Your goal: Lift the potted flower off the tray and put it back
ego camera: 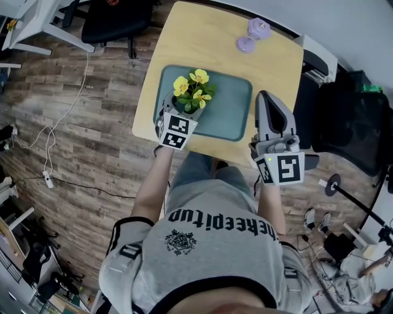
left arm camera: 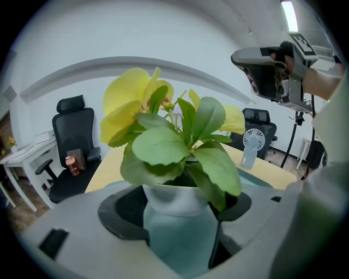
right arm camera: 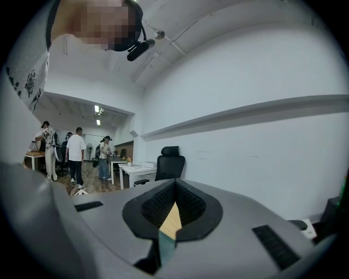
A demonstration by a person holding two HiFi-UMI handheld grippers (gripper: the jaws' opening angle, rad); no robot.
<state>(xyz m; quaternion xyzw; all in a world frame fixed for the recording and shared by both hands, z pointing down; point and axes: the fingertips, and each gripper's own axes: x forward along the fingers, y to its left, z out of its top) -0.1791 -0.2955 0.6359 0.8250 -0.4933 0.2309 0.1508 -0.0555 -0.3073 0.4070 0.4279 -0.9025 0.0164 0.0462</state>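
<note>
The potted flower (ego camera: 192,92), yellow blooms and green leaves in a white pot (left arm camera: 173,199), is at the near-left part of the teal tray (ego camera: 233,104). My left gripper (ego camera: 184,109) reaches in from the near edge with its jaws standing wide on either side of the pot, the dark pads (left arm camera: 121,210) against its sides. Whether the pot's base touches the tray (left arm camera: 180,240) I cannot tell. My right gripper (ego camera: 265,98) hovers beside the tray's right edge, shut and empty, with only a thin slit between its pads (right arm camera: 158,206).
The tray lies on a light wooden table (ego camera: 202,37), with a purple dumbbell (ego camera: 253,35) at its far side. An office chair (ego camera: 116,18) stands beyond the table, a black chair (ego camera: 350,116) to its right. A small fan (left arm camera: 251,146) stands behind the plant.
</note>
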